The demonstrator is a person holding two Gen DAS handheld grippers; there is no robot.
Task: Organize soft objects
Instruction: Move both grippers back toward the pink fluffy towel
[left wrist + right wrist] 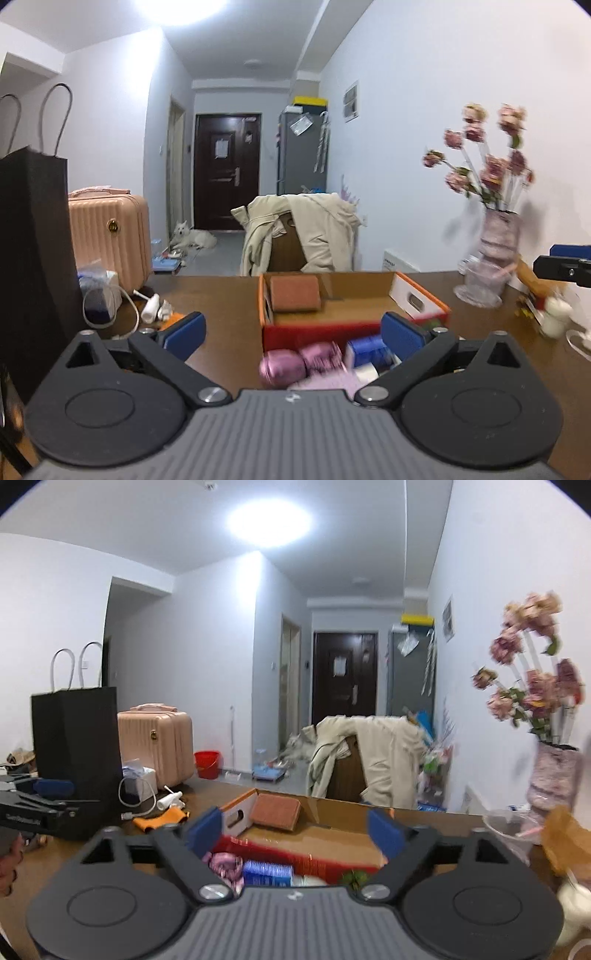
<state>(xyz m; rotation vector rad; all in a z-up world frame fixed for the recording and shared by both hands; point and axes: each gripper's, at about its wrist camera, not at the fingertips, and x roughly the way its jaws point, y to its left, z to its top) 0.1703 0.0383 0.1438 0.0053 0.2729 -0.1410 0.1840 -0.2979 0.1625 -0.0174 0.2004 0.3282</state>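
Observation:
An open orange and red cardboard box [421,295] stands on the brown table; it also shows in the right wrist view [236,814]. A brown folded cloth [294,294] lies in its far left corner [277,811]. In front of the box lie pink soft rolls [282,367], a blue packet [367,350] and a pale purple cloth [325,382]. My left gripper [293,332] is open and empty above them. My right gripper [293,829] is open and empty over the box's near edge, with a pink roll [223,864] and the blue packet [267,873] just below.
A black paper bag [33,236] and a pink suitcase [110,236] stand at left, with a white cable and small items [151,310] on the table. A vase of pink flowers [495,236] stands at right. A chair with a beige jacket [306,232] is behind the table.

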